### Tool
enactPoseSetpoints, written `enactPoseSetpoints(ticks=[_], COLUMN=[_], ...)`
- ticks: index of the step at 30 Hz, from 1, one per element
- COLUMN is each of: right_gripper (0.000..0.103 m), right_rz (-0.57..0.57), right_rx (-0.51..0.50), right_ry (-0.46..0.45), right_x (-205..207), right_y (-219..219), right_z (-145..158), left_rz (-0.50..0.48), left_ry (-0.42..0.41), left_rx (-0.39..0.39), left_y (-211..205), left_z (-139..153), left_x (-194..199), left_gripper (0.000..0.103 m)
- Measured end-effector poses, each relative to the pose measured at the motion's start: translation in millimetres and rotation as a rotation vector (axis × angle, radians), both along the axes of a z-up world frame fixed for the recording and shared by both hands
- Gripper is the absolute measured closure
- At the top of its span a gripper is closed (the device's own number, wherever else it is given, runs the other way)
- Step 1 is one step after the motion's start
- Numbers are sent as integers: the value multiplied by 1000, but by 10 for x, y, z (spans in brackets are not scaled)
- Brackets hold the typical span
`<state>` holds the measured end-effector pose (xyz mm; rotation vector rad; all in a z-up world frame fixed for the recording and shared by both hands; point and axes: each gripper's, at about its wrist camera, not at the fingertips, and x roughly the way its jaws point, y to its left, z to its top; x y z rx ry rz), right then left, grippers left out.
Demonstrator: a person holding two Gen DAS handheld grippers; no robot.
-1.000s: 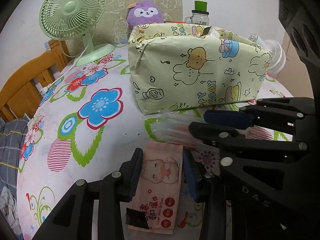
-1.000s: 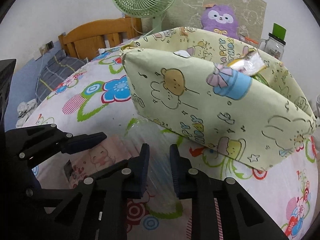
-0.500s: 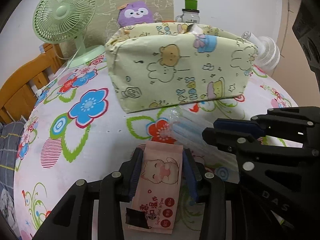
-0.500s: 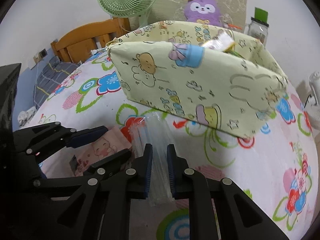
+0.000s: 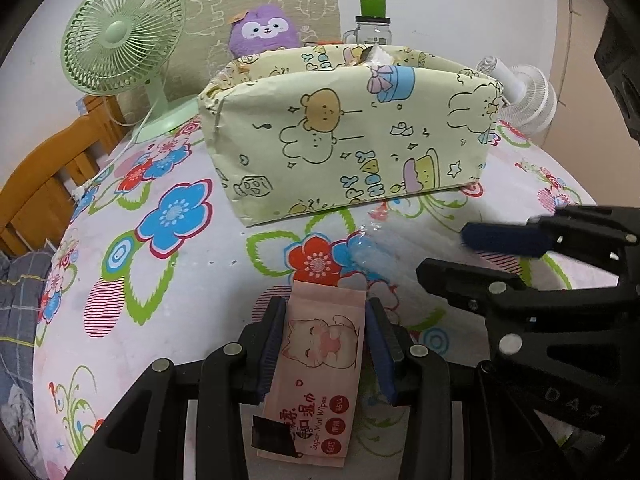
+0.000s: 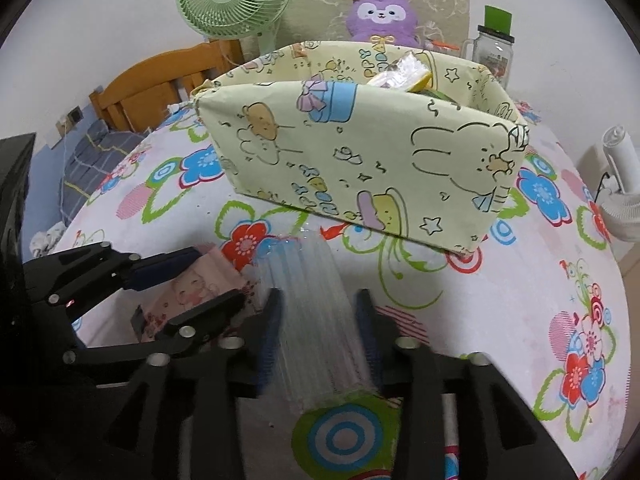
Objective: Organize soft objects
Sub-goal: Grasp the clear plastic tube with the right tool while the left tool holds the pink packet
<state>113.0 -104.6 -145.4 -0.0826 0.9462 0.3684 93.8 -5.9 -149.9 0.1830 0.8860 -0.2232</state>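
A pink wet-wipes pack (image 5: 316, 360) with a cartoon cat is clamped by my left gripper (image 5: 325, 308), which is shut on it low over the flowered tablecloth. To its right, my right gripper (image 6: 318, 300) has its jaws opening. A clear plastic pack (image 6: 304, 272) lies on the cloth between its blue pads, which stand beside its edges without squeezing it. In the left wrist view the right gripper (image 5: 444, 254) shows with its fingers apart. The pale yellow cartoon-print fabric box (image 6: 360, 152) stands just beyond both grippers, with some wrapped items inside.
Behind the box are a green desk fan (image 5: 120, 36), a purple plush (image 5: 264, 32), a glass jar with a green lid (image 5: 372, 24) and a small white fan (image 5: 524, 96). A wooden bed frame (image 5: 48, 168) lies past the table's left edge.
The right gripper drew the clear pack back from the box while pinching it flat, then spread its jaws. The left gripper kept its hold on the wipes.
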Motion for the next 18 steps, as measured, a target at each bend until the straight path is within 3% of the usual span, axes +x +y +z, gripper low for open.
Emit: enactPoseSetpoints(ticks=[2,13,16,18], right_gripper=[44,44,56,75], right_rz=[2,-3,-10,-7], right_rx=[9,-7,-27,-33], right_ry=[0,45,36,32], right_x=[19,179,163,146], right_y=[-5,81,116,134], right_z=[-2,-117,-117,-115], left_rz=[7,8,9,8], left_ry=[-2,-10,-12,-13], left_rx=[5,31,39,41], left_y=[24,53,32,13], left_z=[5,-10,-12,-11], left_x=[5,25,25,24], left_gripper=[61,61,61,61])
